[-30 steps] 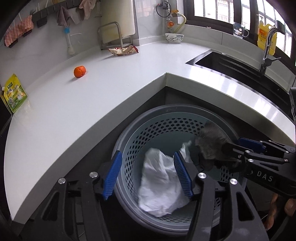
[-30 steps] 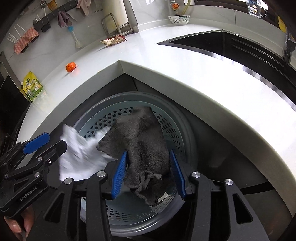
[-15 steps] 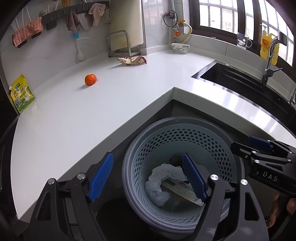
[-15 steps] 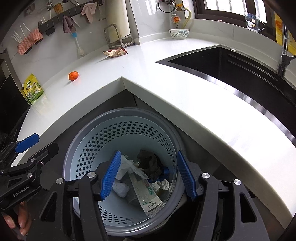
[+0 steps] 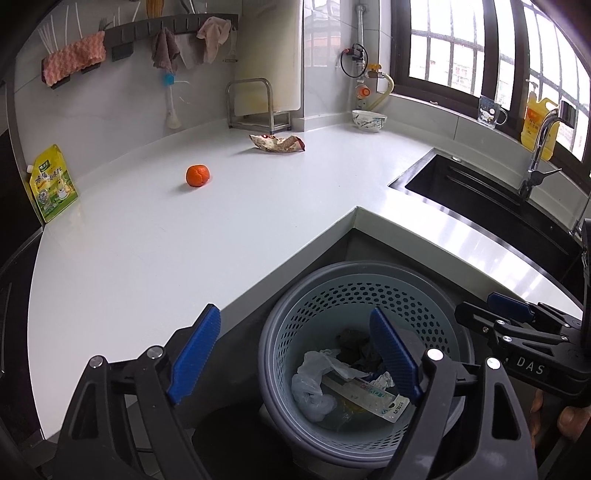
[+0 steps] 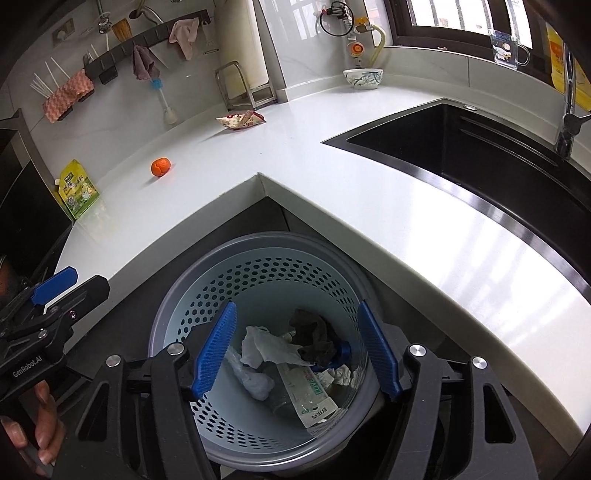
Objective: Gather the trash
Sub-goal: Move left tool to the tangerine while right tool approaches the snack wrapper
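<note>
The smooth white L-shaped counter (image 5: 155, 236) wraps around a kitchen corner, shiny and bare in most spots. A black sink (image 5: 480, 199) with a thin steel rim is set into it at 3 o'clock, under a dark-framed window. On the grey wall at 11 o'clock a dark rail (image 5: 147, 29) holds soft cloths.

A small round orange fruit (image 5: 198, 175) sits alone on the counter at 11 o'clock. A crinkled red and tan snack wrapper (image 5: 277, 143) lies at 12 o'clock, just in front of a bent steel rack (image 5: 255, 107). A yellow-green pouch (image 5: 53, 184) leans at the far left edge.

A round pale blue plastic basket with little holes (image 6: 258, 280) stands below the counter's inner corner. Inside lie a crumpled white plastic bag (image 6: 266, 349), a dark grey rag (image 6: 314, 338) and a flat white printed packet (image 6: 310, 391), all touching in one pile.

The left gripper (image 5: 295, 358) hangs over the basket with its blue ribbed jaws spread wide and holding nothing. The right gripper (image 6: 301, 350) hangs over it too, jaws wide apart and holding nothing.
</note>
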Demonstrator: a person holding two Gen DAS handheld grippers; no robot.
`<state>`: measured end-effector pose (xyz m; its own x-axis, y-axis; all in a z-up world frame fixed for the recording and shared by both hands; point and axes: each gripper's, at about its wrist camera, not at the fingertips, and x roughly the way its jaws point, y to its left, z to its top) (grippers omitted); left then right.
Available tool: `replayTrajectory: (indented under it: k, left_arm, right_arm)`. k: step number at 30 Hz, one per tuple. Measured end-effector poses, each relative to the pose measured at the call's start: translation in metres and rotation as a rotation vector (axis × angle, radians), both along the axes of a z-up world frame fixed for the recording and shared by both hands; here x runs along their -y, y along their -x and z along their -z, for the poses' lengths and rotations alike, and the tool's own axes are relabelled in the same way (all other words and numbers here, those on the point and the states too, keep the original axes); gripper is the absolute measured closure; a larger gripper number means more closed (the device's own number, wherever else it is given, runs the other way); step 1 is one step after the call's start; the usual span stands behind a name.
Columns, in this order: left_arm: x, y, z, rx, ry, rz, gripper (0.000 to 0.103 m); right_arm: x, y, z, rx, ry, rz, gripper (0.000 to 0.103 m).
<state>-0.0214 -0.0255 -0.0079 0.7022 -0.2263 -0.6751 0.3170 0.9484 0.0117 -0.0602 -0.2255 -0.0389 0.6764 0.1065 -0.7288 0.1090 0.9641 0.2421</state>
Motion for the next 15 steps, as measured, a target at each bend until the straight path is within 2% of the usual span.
replayTrajectory:
  k: [7, 15]
  left_arm:
    - [-0.01, -0.015, -0.009, -0.001, 0.03, -0.031, 0.018]
    - [-0.027, -0.05, -0.017, 0.013, 0.037, -0.108, 0.015]
  right_arm:
    - [0.002, -0.014, -0.005, 0.022, -0.018, -0.016, 0.038]
    - [0.001, -0.048, -0.005, 0.023, -0.043, -0.055, 0.038]
